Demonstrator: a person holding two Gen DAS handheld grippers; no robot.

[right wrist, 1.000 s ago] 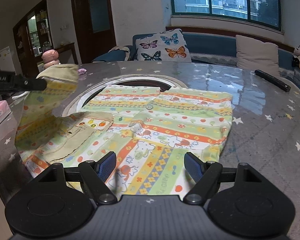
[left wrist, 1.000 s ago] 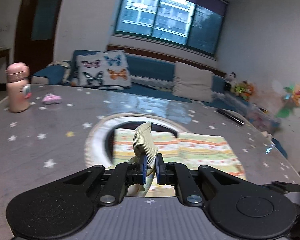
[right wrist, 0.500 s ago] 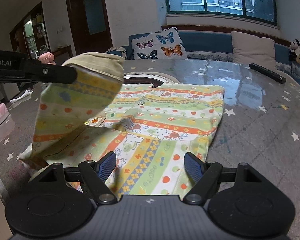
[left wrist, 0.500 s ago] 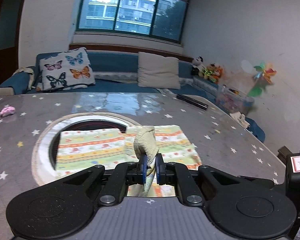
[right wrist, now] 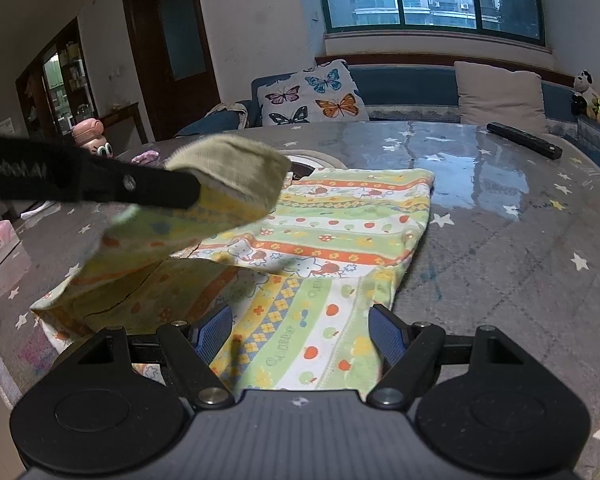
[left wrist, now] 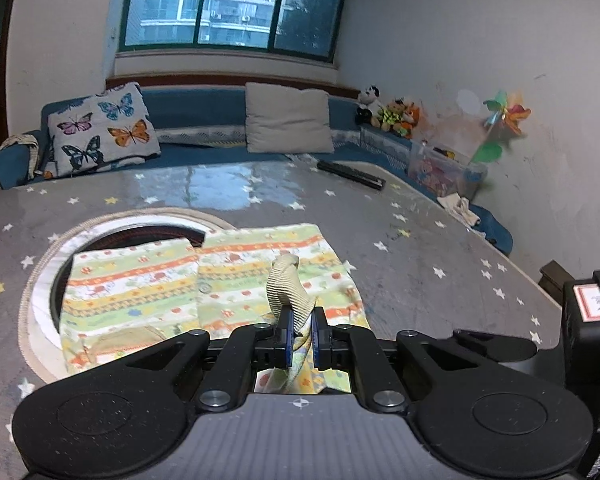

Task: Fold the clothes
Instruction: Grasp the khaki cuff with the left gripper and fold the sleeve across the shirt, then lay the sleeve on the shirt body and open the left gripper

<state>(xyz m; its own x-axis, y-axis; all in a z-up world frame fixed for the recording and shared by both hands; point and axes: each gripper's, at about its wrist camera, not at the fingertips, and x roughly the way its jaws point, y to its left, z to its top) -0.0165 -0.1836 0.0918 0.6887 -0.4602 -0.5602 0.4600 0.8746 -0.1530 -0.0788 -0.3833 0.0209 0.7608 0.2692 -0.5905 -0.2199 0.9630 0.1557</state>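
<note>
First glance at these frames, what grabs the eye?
The printed garment spread on the star-patterned table, with one side lifted: the left gripper is shut on its ribbed cuff and holds it above the cloth. The right gripper hangs open over the garment's near edge. Behind, the butterfly cushion on the blue sofa stands out.

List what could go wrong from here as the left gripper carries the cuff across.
1. The left gripper pinches only the ribbed cuff; it may slip out mid-fold.
2. The right gripper hangs open above the garment, pinning nothing, so the body could drag and bunch.
3. The garment partly spans the round opening in the table, and the fold may sag there.
</note>
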